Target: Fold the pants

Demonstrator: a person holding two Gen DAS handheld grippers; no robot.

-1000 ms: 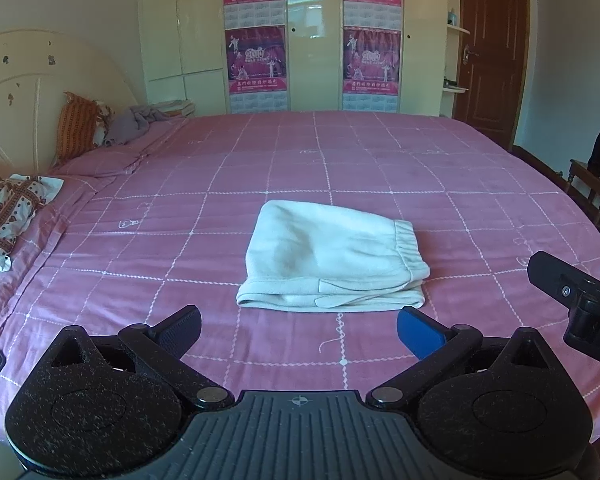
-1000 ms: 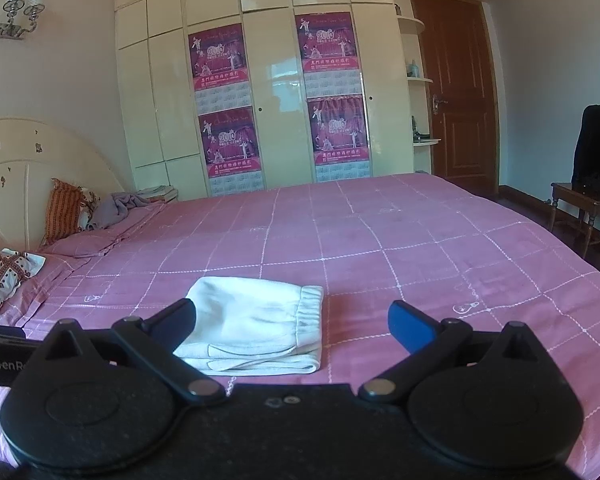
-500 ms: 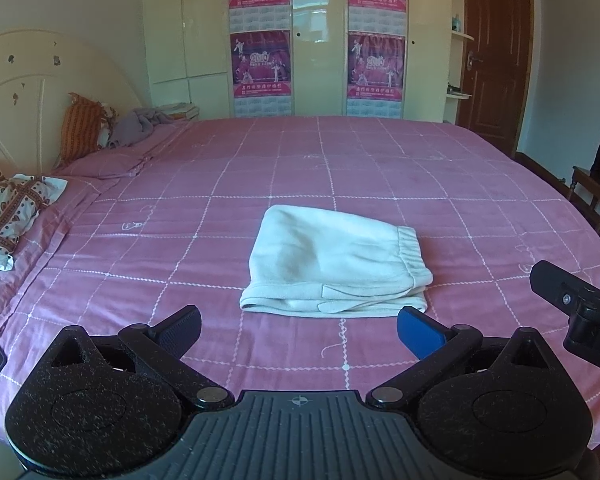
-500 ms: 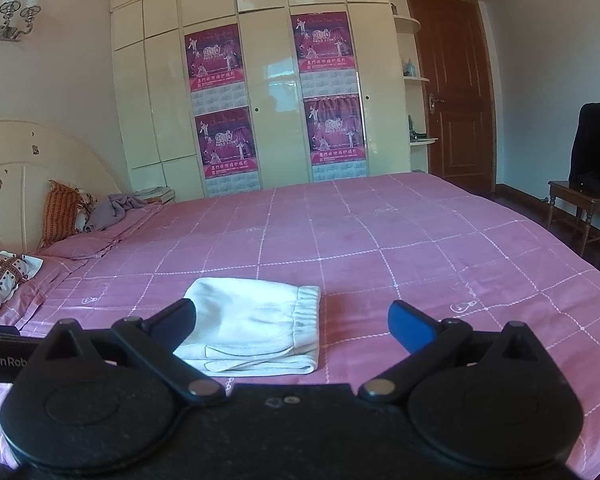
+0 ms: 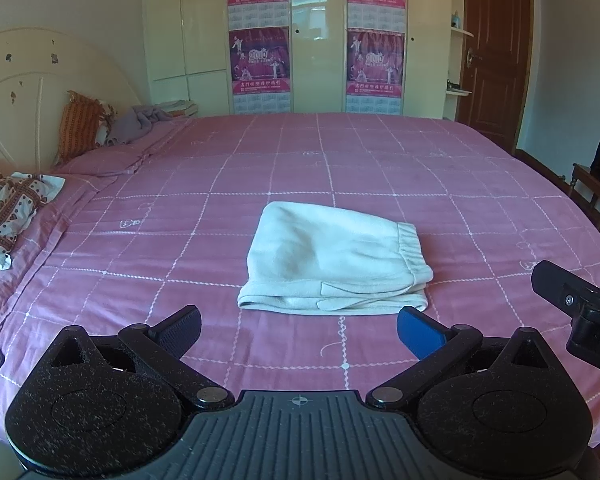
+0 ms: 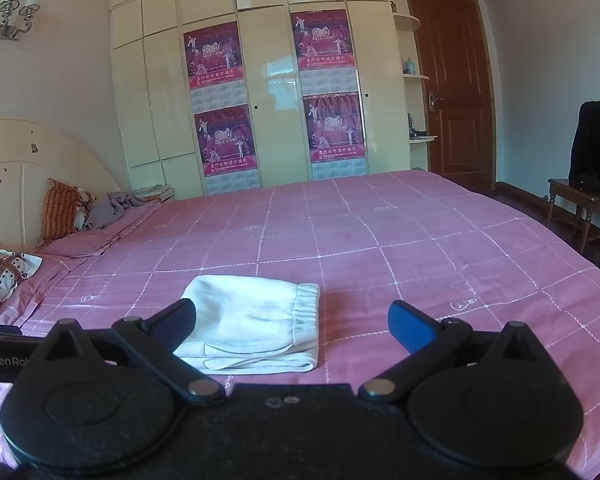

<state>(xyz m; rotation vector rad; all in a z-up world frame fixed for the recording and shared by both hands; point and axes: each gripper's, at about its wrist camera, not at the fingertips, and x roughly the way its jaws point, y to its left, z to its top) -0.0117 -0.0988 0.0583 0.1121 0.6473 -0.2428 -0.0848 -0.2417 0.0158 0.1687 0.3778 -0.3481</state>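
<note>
The left gripper (image 5: 299,326) hangs above the near edge of the bed, its fingers spread wide and holding nothing. The right gripper (image 6: 291,322) is likewise spread and empty. Just beyond both, the white pants (image 5: 334,261) lie folded in a compact bundle on the pink checked bedspread (image 5: 380,168), elastic waistband to the right.

Pink checked bedspread (image 5: 380,168): bare on every side of the folded white pants (image 5: 332,264), the only obstacle mid-bed.
Left gripper (image 5: 299,330): jaws spread, nothing between them, short of the pants' near edge.
Right gripper (image 6: 291,322): jaws wide, left finger overlapping the pants in view.
Pillows (image 5: 8,208) and headboard (image 5: 32,80): far left, well apart.
</note>
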